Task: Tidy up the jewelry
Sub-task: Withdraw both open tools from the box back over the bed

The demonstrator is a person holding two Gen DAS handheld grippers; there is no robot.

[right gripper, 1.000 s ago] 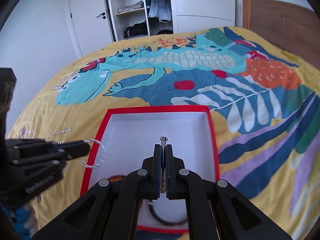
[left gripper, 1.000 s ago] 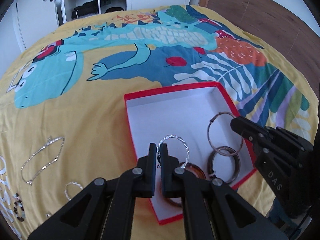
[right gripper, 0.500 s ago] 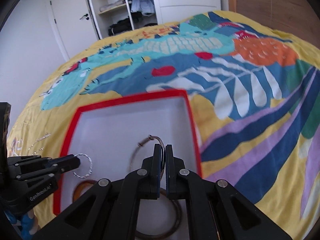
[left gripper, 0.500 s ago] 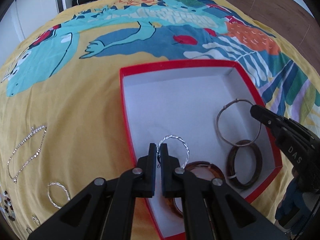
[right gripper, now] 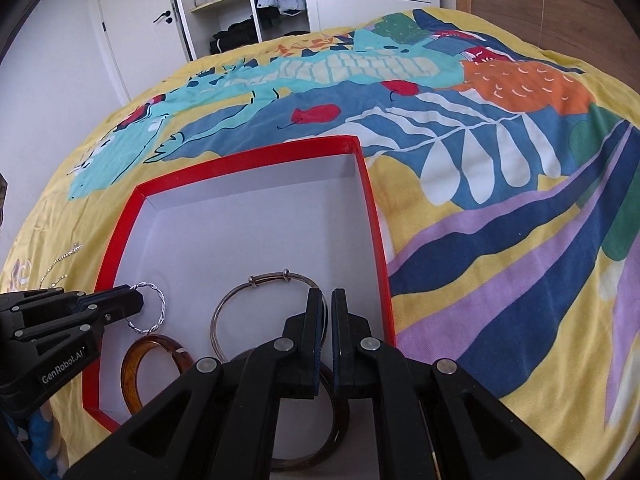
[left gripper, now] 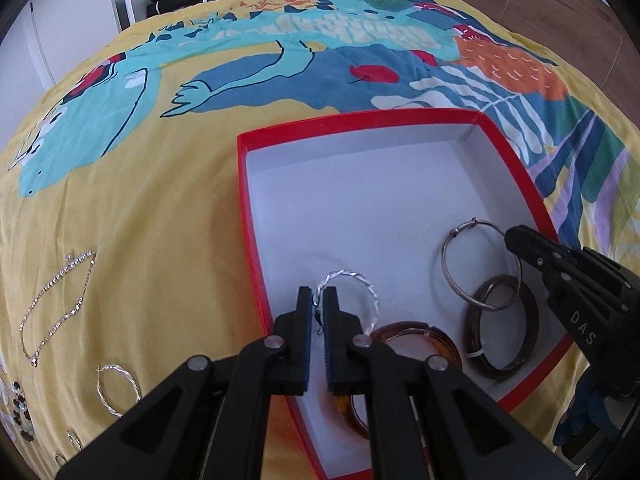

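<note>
A red box (left gripper: 246, 216) with a white inside lies on the bedspread; it also shows in the right wrist view (right gripper: 370, 208). My left gripper (left gripper: 318, 300) is shut on a twisted silver hoop (left gripper: 360, 284), held over the box's near left part; the hoop also shows in the right wrist view (right gripper: 158, 312). My right gripper (right gripper: 327, 300) has its jaws slightly apart over a thin metal bangle (right gripper: 224, 304) that lies in the box (left gripper: 450, 276). An amber bangle (left gripper: 436, 336) and a dark brown bangle (left gripper: 528, 320) lie in the box too.
On the yellow bedspread left of the box lie a sparkly chain (left gripper: 56, 308), a second twisted silver hoop (left gripper: 116, 388) and small beads (left gripper: 18, 412). A wardrobe with open shelves (right gripper: 240, 4) and a wooden headboard (right gripper: 560, 8) stand beyond the bed.
My right gripper let go of the thin bangle, which now lies flat in the box. My left gripper moved slightly forward and lower over the box, still holding the hoop.
</note>
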